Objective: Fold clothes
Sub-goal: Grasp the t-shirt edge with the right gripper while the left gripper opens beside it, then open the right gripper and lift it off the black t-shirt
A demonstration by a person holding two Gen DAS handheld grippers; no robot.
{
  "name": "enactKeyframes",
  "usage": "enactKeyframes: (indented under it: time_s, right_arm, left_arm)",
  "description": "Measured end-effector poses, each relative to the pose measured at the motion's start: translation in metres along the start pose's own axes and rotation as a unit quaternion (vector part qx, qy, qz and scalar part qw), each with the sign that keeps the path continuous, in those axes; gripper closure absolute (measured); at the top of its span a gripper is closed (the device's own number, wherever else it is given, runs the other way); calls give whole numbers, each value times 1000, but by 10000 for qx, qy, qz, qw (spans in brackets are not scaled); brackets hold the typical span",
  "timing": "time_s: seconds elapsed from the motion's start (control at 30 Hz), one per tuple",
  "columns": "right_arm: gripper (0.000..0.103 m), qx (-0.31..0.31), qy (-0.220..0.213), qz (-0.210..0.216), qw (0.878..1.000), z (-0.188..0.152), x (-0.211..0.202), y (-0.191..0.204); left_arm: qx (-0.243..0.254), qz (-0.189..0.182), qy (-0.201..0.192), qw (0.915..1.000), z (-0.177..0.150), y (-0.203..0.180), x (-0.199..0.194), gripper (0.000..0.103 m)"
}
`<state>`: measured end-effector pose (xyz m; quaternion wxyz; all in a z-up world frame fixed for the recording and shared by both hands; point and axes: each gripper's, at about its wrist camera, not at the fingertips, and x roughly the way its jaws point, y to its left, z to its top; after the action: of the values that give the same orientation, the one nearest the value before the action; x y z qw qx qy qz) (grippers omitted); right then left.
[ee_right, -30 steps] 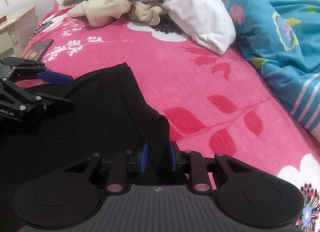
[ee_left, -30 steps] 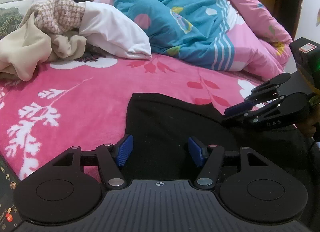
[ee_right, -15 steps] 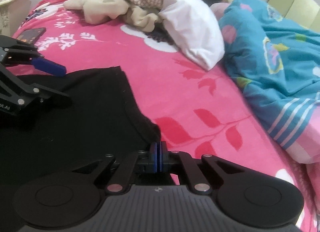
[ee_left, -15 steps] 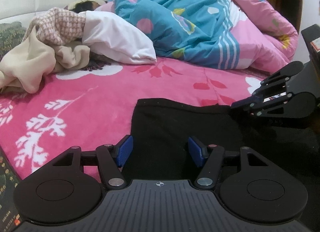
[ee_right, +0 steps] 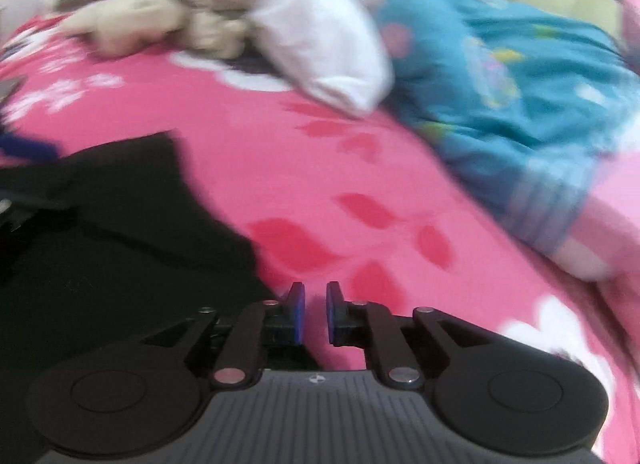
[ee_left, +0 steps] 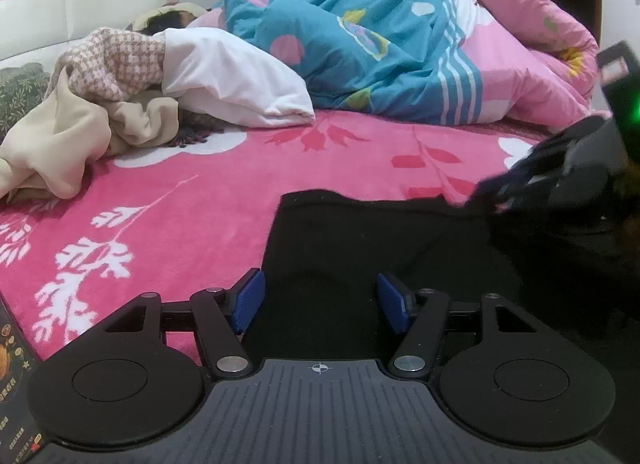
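Black garment (ee_left: 360,248) lies flat on the pink floral blanket (ee_left: 200,200), near the lower edge of both views. Left gripper (ee_left: 318,302) hovers above the cloth with its blue pads spread wide and nothing between them. Right gripper (ee_right: 315,314) sits at the garment's right edge, pads slightly parted and gripping nothing; this view is motion-blurred.

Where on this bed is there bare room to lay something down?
The widest free patch is the pink blanket, bordered by the black garment, the beige clothes pile and the white pillow. A narrower strip runs between the garment and the blue quilt. The head of the bed is crowded.
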<state>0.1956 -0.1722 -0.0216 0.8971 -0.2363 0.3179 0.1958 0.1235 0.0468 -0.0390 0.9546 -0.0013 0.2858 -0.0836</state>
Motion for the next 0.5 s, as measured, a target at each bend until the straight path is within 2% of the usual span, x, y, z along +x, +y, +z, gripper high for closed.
enactKeyframes:
  time_s: [0.13, 0.27, 0.3, 0.4, 0.5]
  right_arm:
    - [91, 1192, -110, -398, 9920, -19, -48, -70]
    - [89, 2333, -205, -759, 9692, -41, -97, -138]
    - [89, 2457, -175, -714, 9666, -52, -109, -145]
    - [89, 2456, -35, -342, 9688, -81, -123, -140]
    - [89, 1963, 77, 202, 9803, -92, -117, -114]
  left_arm:
    - [-3, 25, 18, 10000, 0, -1, 1, 38]
    - [-21, 46, 48, 10000, 0, 0, 2, 36]
    - [-33, 47, 59, 10000, 0, 0, 3, 36]
    - [-62, 60, 91, 9999, 1, 0, 4, 35]
    - [-69, 98, 125, 9998, 1, 0, 4, 33]
